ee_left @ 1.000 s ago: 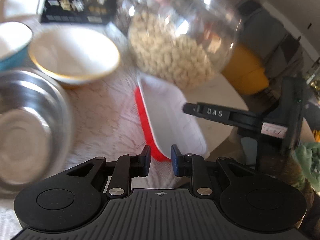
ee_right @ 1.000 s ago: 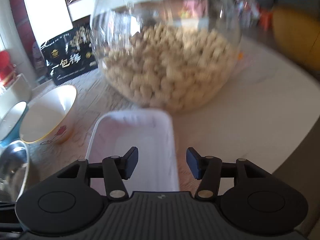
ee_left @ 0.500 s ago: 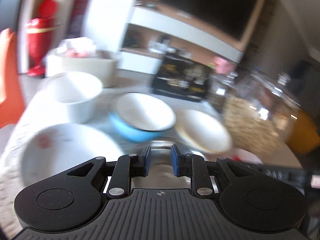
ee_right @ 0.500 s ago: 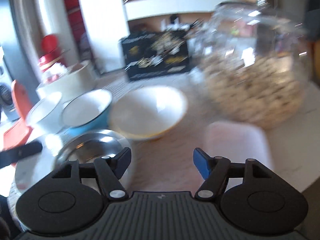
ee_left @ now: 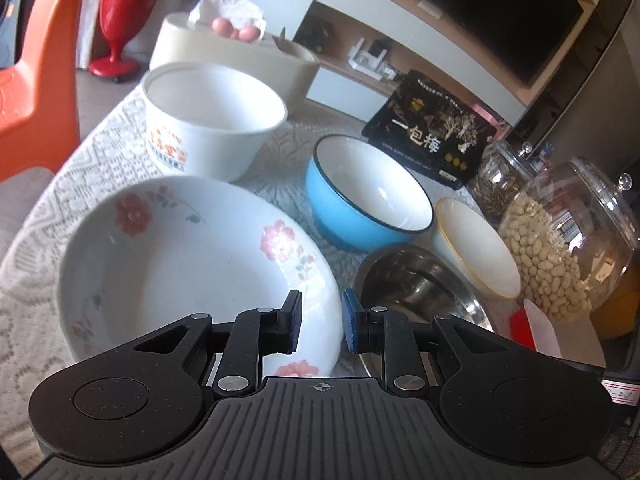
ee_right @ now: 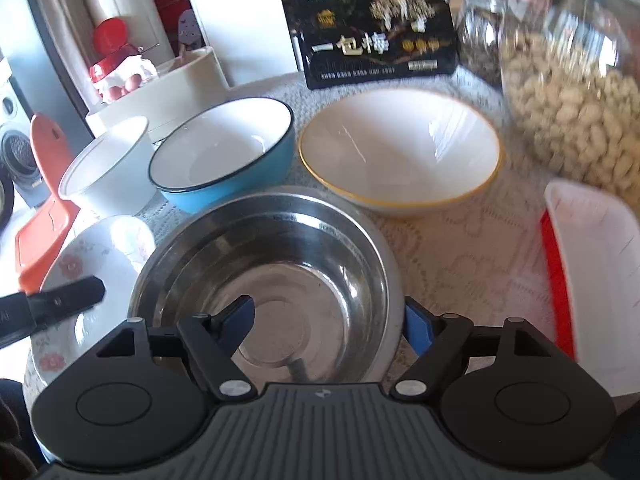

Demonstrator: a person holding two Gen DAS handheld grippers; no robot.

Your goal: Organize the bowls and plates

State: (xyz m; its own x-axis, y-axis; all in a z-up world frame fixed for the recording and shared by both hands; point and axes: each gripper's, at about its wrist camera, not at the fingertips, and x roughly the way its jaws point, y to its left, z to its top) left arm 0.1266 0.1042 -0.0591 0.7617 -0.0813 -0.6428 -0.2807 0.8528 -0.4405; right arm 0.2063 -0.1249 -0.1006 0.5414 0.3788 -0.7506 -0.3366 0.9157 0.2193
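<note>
A floral plate [ee_left: 168, 264] lies nearest in the left wrist view, its right rim between my left gripper's [ee_left: 320, 320] narrowly parted fingers; contact is not clear. Beside it are a steel bowl [ee_left: 416, 292], a blue bowl [ee_left: 368, 196], a gold-rimmed white bowl [ee_left: 480, 248] and a printed white bowl [ee_left: 212, 116]. In the right wrist view my right gripper [ee_right: 332, 320] is wide open, straddling the near right rim of the steel bowl [ee_right: 272, 276]. The blue bowl [ee_right: 224, 160], gold-rimmed bowl [ee_right: 400, 148], floral plate [ee_right: 100, 256] and a red-and-white tray [ee_right: 596, 264] surround it.
A glass jar of peanuts [ee_left: 560, 248] and a second jar [ee_left: 500, 180] stand at the right. A black packet [ee_left: 432, 128] and a cream tub with eggs [ee_left: 228, 56] stand at the back. An orange chair [ee_left: 36, 64] is left of the lace-covered table [ee_left: 104, 152].
Both grippers swung left from the tray and peanut jar. The left now sits at the floral plate's rim, the right over the steel bowl with wider jaws.
</note>
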